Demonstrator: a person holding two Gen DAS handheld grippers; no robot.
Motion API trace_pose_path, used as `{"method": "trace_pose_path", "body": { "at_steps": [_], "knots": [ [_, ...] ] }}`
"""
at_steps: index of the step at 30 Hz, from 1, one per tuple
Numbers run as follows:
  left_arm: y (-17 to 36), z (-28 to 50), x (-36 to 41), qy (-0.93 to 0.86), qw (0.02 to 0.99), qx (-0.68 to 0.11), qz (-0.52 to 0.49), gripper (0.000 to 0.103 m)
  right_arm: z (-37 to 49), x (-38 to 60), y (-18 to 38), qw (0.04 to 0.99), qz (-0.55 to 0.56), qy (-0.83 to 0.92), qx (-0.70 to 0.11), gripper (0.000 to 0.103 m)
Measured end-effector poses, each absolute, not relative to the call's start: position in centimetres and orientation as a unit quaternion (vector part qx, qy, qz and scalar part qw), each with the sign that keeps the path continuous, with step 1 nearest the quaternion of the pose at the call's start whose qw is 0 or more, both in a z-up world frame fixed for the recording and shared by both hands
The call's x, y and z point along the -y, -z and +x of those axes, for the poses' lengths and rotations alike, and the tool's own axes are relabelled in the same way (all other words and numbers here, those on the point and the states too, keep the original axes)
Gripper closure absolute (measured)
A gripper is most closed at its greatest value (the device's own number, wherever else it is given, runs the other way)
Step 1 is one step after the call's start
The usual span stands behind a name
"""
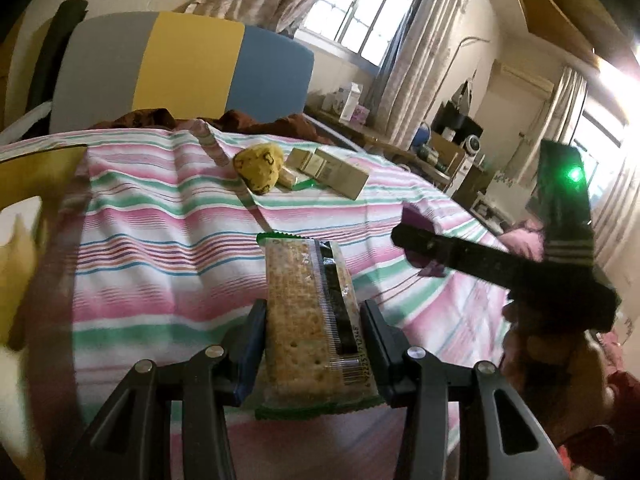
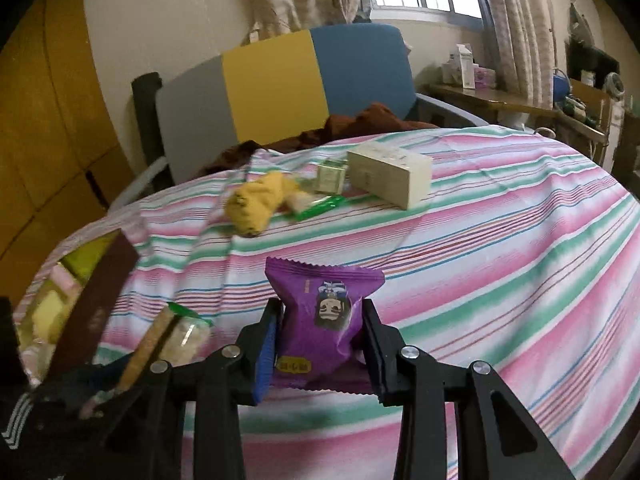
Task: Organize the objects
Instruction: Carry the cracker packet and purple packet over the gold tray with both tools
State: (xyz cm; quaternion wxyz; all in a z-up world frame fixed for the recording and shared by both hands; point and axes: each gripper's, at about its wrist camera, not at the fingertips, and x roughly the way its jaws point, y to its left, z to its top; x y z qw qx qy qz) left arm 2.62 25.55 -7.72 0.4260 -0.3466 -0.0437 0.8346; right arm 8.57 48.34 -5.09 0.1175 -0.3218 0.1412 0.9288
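You are gripping a cracker pack (image 1: 312,320) in your left gripper (image 1: 314,344), clamped above the striped sheet (image 1: 160,240). Your right gripper (image 2: 320,344) is squeezing a purple snack bag (image 2: 324,312), held off the sheet near an open box (image 2: 96,304).

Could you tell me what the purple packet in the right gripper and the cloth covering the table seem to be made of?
Purple packet: apparently thin plastic film, slightly glossy; zigzag-cut sealed edge, and it crumples between the jaws.
Striped cloth: looks like woven fabric, matte; it creases and drapes in soft folds.
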Motion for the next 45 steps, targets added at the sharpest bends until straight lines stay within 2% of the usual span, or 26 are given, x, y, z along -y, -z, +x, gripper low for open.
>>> {"method": "trace_pose_path", "body": {
  "at_steps": [9, 18, 26, 34, 36, 39, 40, 41, 45],
  "knots": [
    [4.2, 4.0, -18.7, -0.849, 0.415, 0.09, -0.315, 0.056, 8.6, -43.4, 4.0, 0.065, -0.326, -0.93, -0.155, 0.064],
    [2.2, 3.0, -10.4, -0.879, 0.345, 0.138, -0.297, 0.056, 6.5, -36.1, 2.0, -0.017, -0.318, -0.938, -0.139, 0.064],
    [3.7, 1.8, -6.1, -0.894, 0.278, 0.138, -0.324, 0.056, 2.4, -30.1, 0.1, -0.083, -0.315, -0.937, -0.129, 0.064],
    [5.9, 1.1, -5.4, -0.892, 0.24, 0.116, -0.365, 0.056, -2.8, -24.3, -0.3, -0.121, -0.329, -0.93, -0.108, 0.064],
    [5.8, 1.2, -5.7, -0.897, 0.23, 0.097, -0.365, 0.053, -3.8, -23.5, 0.1, -0.122, -0.333, -0.929, -0.109, 0.064],
    [5.6, 1.5, -5.7, -0.907, 0.207, 0.092, -0.355, 0.039, -5.5, -23.0, 0.6, -0.104, -0.341, -0.928, -0.109, 0.059],
    [5.3, 1.4, -5.7, -0.912, 0.194, 0.087, -0.35, 0.037, -6.2, -23.0, 0.8, -0.101, -0.351, -0.924, -0.113, 0.047],
    [5.1, 1.4, -5.7, -0.916, 0.187, 0.083, -0.346, 0.033, -6.4, -23.1, 1.0, -0.095, -0.352, -0.924, -0.117, 0.043],
    [3.8, 1.9, -5.0, -0.931, 0.17, 0.084, -0.311, 0.026, -5.4, -24.4, 0.6, -0.084, -0.334, -0.928, -0.142, 0.034]
  ]
}}
